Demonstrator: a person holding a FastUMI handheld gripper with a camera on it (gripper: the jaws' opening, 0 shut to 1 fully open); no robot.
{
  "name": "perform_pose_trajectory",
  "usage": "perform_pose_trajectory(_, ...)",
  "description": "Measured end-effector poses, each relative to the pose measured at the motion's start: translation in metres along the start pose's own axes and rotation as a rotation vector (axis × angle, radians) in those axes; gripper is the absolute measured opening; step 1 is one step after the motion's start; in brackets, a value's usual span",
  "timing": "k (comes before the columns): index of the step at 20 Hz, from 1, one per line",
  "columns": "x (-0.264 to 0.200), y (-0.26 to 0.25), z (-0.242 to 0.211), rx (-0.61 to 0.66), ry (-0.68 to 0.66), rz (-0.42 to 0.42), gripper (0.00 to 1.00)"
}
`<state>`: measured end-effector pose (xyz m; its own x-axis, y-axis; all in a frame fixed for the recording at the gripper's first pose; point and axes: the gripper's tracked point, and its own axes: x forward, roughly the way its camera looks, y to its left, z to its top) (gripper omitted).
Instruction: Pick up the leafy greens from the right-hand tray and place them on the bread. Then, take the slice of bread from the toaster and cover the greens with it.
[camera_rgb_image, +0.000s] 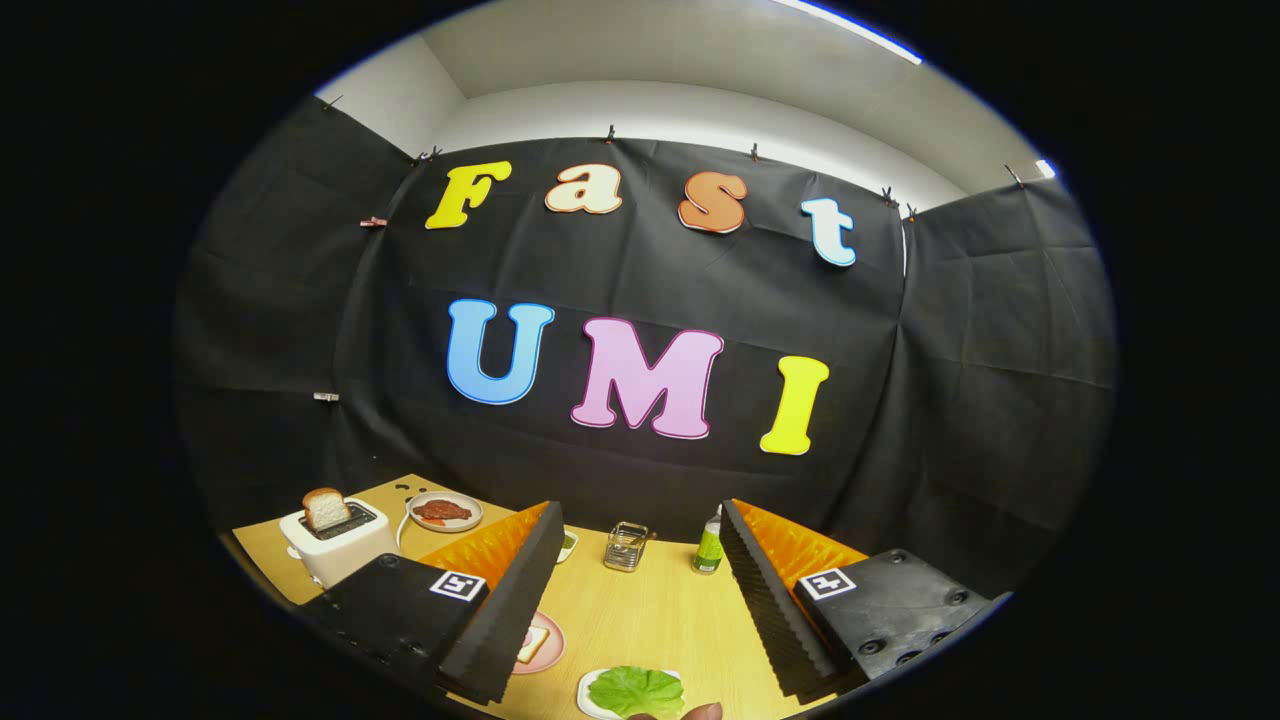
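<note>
The jaws (640, 600) stand spread wide above the wooden surface (650, 610), pinching nothing; nearest, low between them, the greens (636, 690) lie untouched on a white tray (588, 698), with a fingertip (700, 712) showing just beside the tray's near rim; beside the left jaw, a pink plate (548, 652) carries the bottom bread (533, 643), bare as far as can be seen, though the jaw hides part of it; farther on, between the jaws, stand a small clear holder (626, 546) and a green bottle (708, 545), and a small green-filled dish (568, 543) peeps out past the left jaw; off to the left, the white toaster (338, 542) holds the top slice (326, 508) upright in its slot, and a plate (445, 511) with something red sits just beyond it. By the look of things the job has barely begun: greens not yet lifted, bread not yet dressed, slice not yet drawn from the toaster; both halves of the task are left to do, and the first call is likely a drop toward the tray to take the leaf.
</note>
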<state>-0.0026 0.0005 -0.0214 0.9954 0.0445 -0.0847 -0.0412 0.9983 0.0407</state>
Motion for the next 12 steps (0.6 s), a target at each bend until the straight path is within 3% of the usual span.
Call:
perform_pose_trajectory(5,0.007,-0.011,-0.071,-0.035,0.254,0.025,0.97)
perform_pose_trajectory(9,0.002,-0.021,-0.169,-0.066,0.506,0.056,0.97)
perform_pose_trajectory(12,-0.007,-0.011,-0.249,-0.067,0.680,0.145,0.96)
